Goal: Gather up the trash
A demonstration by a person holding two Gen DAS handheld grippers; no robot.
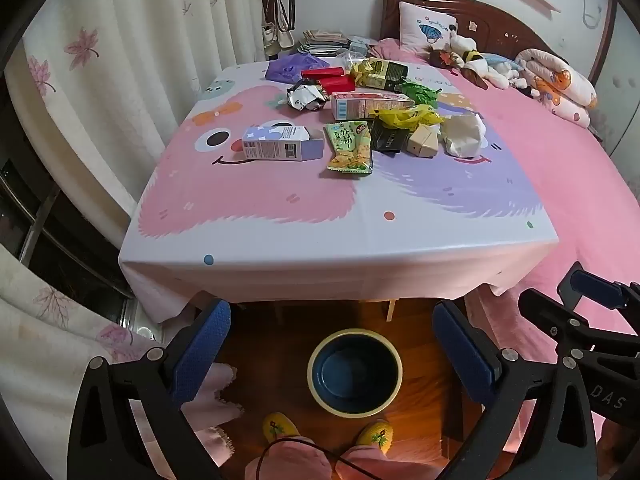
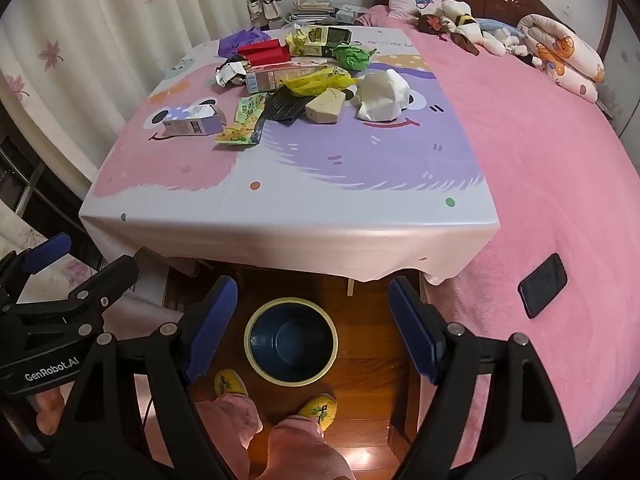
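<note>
Below, bin [image 1: 354, 376] past table edge [image 1: 340, 264], both tongs wide.

Pink trousers [image 2: 304, 448], yellow embroidered slippers [image 1: 280, 430]; black grippers [image 1: 332, 352] with blue-padded jaws.

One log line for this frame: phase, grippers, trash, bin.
phase: start | left gripper: open, empty | right gripper: open, empty | trash pile: on table, untouched | bin: on floor, empty

Trash pile [image 1: 372, 112] (boxes, wrappers, crumpled paper) lay at counter's far side; bin [image 1: 355, 372], dark blue w/ yellow rim, stood upright on floor.
</note>
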